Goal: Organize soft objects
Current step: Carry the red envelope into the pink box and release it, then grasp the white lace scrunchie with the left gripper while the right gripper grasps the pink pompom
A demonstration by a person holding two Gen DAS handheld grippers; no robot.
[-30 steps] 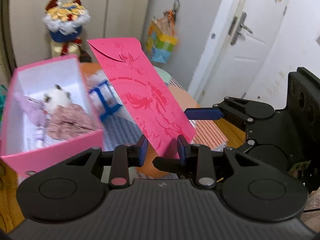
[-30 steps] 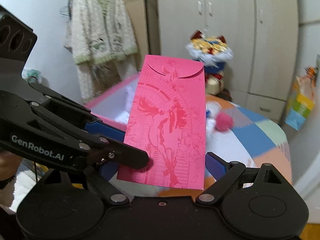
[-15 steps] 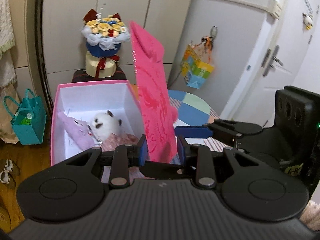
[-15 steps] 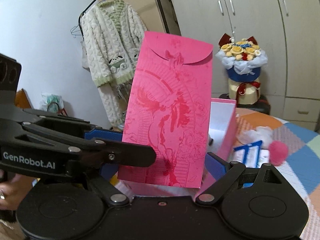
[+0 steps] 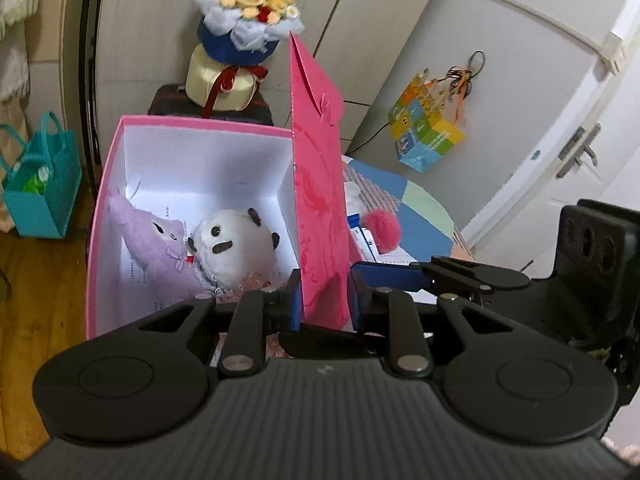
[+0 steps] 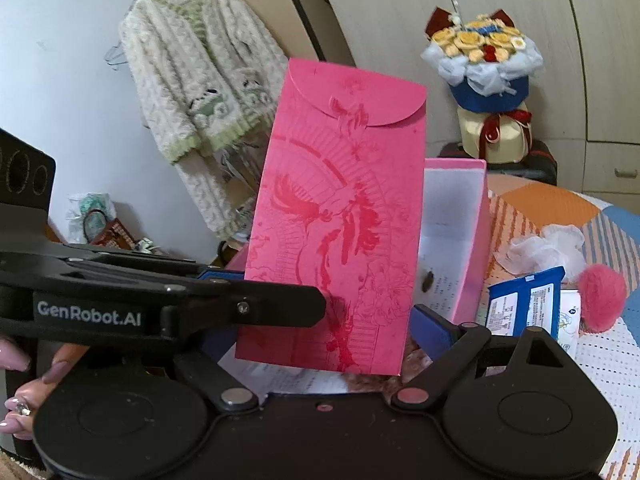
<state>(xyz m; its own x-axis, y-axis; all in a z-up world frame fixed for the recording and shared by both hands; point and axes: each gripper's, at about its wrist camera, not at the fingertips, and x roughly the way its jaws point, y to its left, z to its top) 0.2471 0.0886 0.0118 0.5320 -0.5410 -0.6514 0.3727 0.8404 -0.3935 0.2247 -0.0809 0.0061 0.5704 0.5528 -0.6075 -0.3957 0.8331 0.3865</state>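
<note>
My left gripper [image 5: 324,300] is shut on the bottom edge of a pink red-printed envelope [image 5: 318,184] and holds it upright beside the right wall of the pink box [image 5: 108,184]. The envelope [image 6: 340,216] faces the right wrist view flat on. The box holds a purple plush [image 5: 154,248] and a white panda plush [image 5: 236,248]. My right gripper [image 6: 332,320] is open, its jaws wide on either side of the envelope's lower end, not touching it. A pink pom-pom [image 5: 382,232] lies on the table to the right of the box; it also shows in the right wrist view [image 6: 602,300].
A blue packet [image 6: 524,304] and crumpled white plastic [image 6: 544,248] lie on the patchwork tablecloth [image 5: 424,208]. A flower bouquet [image 5: 244,12] stands behind the box. A teal bag [image 5: 40,184] sits on the floor at left. A fluffy cardigan [image 6: 200,92] hangs on the wall.
My left gripper has turned the envelope from slanted to upright and edge-on and brought it up to the box. The box interior with the plush toys has come into fuller view.
</note>
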